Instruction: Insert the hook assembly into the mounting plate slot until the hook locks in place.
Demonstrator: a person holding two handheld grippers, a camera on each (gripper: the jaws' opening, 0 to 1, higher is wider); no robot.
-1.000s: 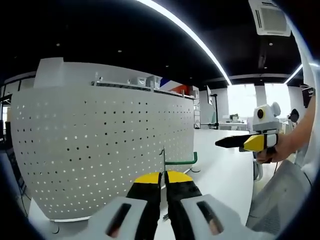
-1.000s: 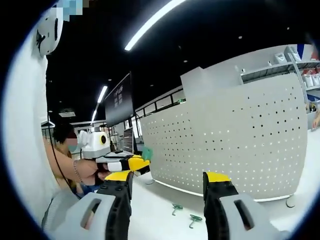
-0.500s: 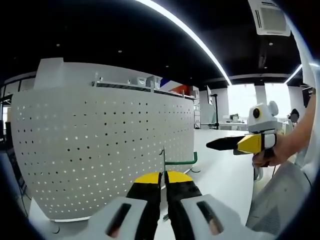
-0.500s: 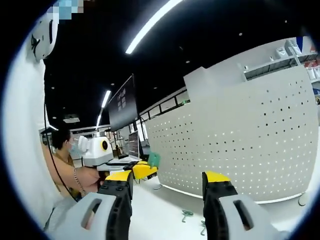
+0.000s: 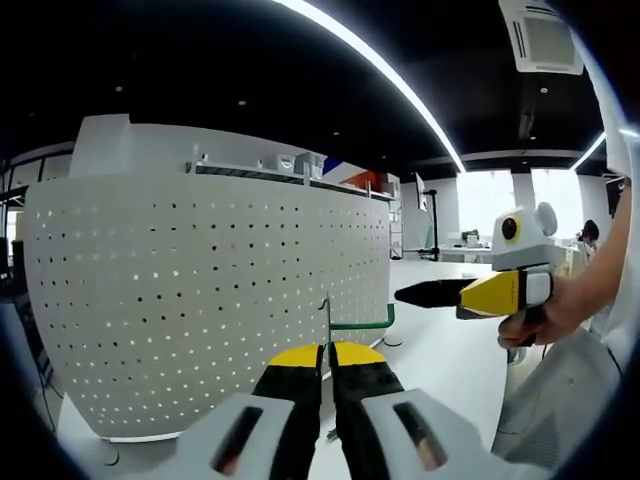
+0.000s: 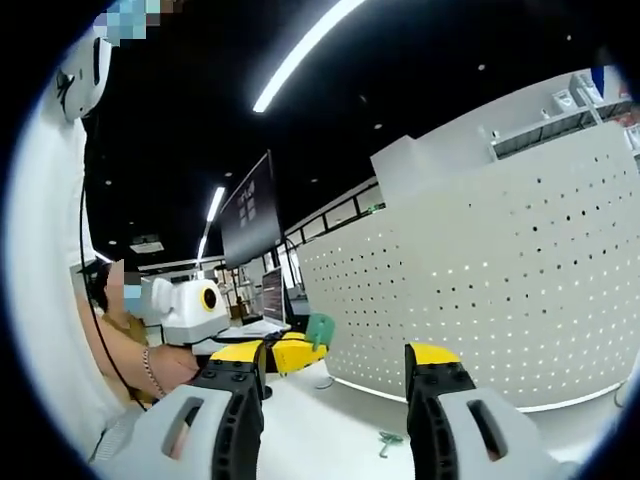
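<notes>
Left gripper (image 5: 326,352) — jaws closed on a green hook (image 5: 352,322), apparently not yet seated in the pegboard (image 5: 200,300). Right gripper (image 6: 335,360) — jaws wide apart, empty; insertion remains.

Both views were lit from overhead by long ceiling light strips (image 5: 370,55) set against a dark, nearly black ceiling. In the left gripper view, bright windows (image 5: 500,200) at the far right were blown out to white. The perforated panel (image 5: 200,290) was evenly and softly lit, with little shadow cast on it. Strong fisheye bending was seen toward the edges, where straight lines were curved. The far background in the right gripper view was rendered slightly soft.
</notes>
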